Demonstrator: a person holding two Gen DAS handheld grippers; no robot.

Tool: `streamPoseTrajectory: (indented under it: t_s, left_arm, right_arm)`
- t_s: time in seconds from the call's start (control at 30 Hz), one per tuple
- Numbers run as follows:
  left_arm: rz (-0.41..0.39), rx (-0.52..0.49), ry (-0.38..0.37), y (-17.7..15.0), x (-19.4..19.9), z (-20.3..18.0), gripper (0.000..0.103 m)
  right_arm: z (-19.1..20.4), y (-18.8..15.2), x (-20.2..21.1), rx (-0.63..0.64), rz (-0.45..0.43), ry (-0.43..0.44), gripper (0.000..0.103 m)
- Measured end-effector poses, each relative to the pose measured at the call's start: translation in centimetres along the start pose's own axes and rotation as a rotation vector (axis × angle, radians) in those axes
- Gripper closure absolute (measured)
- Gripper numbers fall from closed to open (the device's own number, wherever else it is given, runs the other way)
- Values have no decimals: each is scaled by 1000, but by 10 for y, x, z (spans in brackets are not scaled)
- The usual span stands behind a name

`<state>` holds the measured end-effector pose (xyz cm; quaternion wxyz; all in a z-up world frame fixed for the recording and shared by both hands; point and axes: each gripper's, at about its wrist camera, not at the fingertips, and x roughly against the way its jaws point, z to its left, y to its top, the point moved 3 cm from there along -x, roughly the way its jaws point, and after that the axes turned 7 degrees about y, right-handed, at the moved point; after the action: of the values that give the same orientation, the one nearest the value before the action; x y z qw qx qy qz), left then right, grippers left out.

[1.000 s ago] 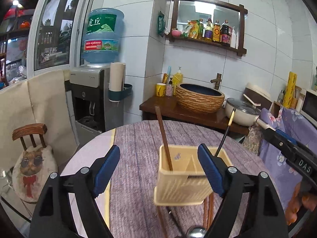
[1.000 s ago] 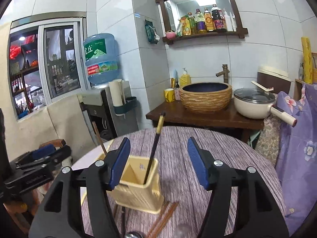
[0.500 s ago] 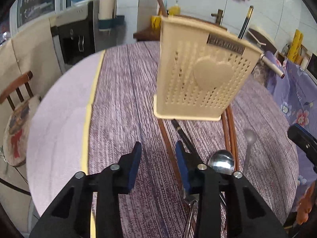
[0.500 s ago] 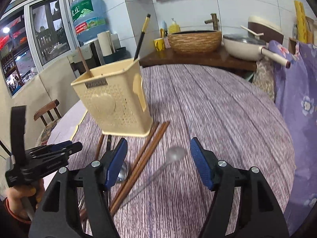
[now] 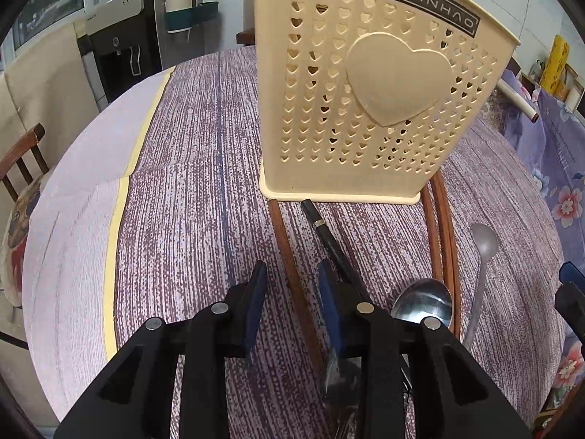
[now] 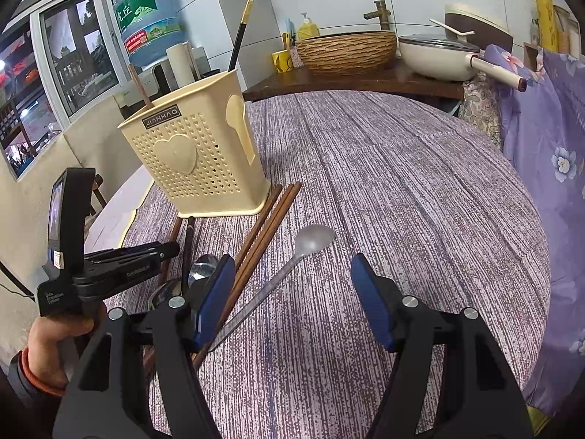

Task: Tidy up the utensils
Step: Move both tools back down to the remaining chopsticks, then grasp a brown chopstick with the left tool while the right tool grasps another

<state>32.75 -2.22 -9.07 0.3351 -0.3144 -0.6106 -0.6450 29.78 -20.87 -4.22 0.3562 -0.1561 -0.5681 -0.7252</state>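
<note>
A cream utensil holder (image 5: 369, 102) stands on the purple tablecloth; it also shows in the right wrist view (image 6: 197, 161), with a black chopstick (image 6: 239, 33) and a brown chopstick (image 6: 139, 84) standing in it. In front of it lie a brown chopstick (image 5: 289, 256), a black chopstick (image 5: 329, 237), a brown pair (image 5: 444, 234), a steel spoon (image 5: 424, 300) and a clear spoon (image 5: 482, 248). My left gripper (image 5: 290, 292) is low over the table, half closed, its fingers astride the lone brown chopstick without touching it. My right gripper (image 6: 292, 292) is open over the clear spoon's handle (image 6: 270, 292).
The round table's edge (image 5: 73, 183) curves at the left, with a chair (image 5: 22, 161) beyond it. A water dispenser (image 6: 146, 36), a wooden counter with a woven basin (image 6: 347, 51) and a pan (image 6: 438, 55) stand behind. Purple floral fabric (image 6: 541, 146) hangs at the right.
Both grippers have dropped from above the holder down to the table in front of it. My left gripper has narrowed from wide open to half closed around the brown chopstick.
</note>
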Motion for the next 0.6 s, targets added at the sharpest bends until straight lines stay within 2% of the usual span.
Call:
streamPoseTrajectory:
  t_s: [0.2, 0.3, 0.47, 0.6]
  left_arm:
    - [-12, -21, 39, -2, 0, 6, 91]
    - [-11, -14, 35, -2, 0, 15, 90]
    - [-6, 12, 49, -1, -2, 35, 90]
    - [-2, 22, 46, -1, -3, 44, 90]
  right_arm:
    - [6, 3, -18, 8, 36, -12, 37]
    - [10, 6, -35, 12, 70, -18, 37]
    - [19, 18, -67, 53, 113, -40, 46]
    - [14, 27, -93, 79, 143, -100, 56]
